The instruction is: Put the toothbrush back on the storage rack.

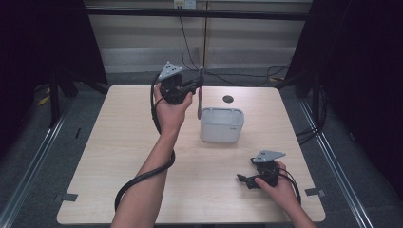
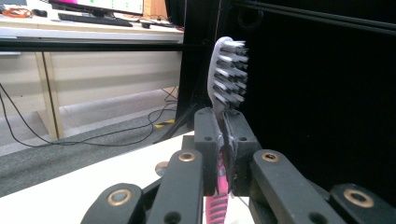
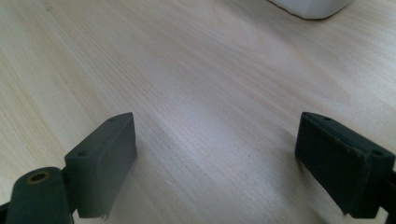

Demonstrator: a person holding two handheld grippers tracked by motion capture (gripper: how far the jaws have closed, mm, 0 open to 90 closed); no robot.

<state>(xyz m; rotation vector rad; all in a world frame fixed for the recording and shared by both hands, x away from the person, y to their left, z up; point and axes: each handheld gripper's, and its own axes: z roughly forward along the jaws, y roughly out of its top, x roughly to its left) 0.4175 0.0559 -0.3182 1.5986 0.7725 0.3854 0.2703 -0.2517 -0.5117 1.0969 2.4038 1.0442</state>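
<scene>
Seen from the high view, the left gripper (image 1: pixel 198 85) is raised above the far half of the table (image 1: pixel 119 156), at about eleven o'clock from the table's middle, with the person's left hand (image 1: pixel 171 111) wrapped around its body. Its jaws are clenched on a toothbrush (image 1: pixel 200 95), which hangs roughly upright with its pink handle pointing down, just left of the white container (image 1: pixel 222 124) and close to that container's near-left corner; whether the handle's tip touches the rim is hard to tell from this height. In the left gripper view the toothbrush (image 2: pixel 227 74) is pinched at its neck, the white head with grey and white bristles standing up at twelve o'clock above the jaws and the pink handle running down at six o'clock.

The white container sits a little right of the table's centre, open top up. Farther right, at about five o'clock, the right gripper (image 1: pixel 243 179) rests low on the table in the right hand (image 1: pixel 280 187). In the right gripper view its jaws stand wide apart, released, with bare wood between them.
</scene>
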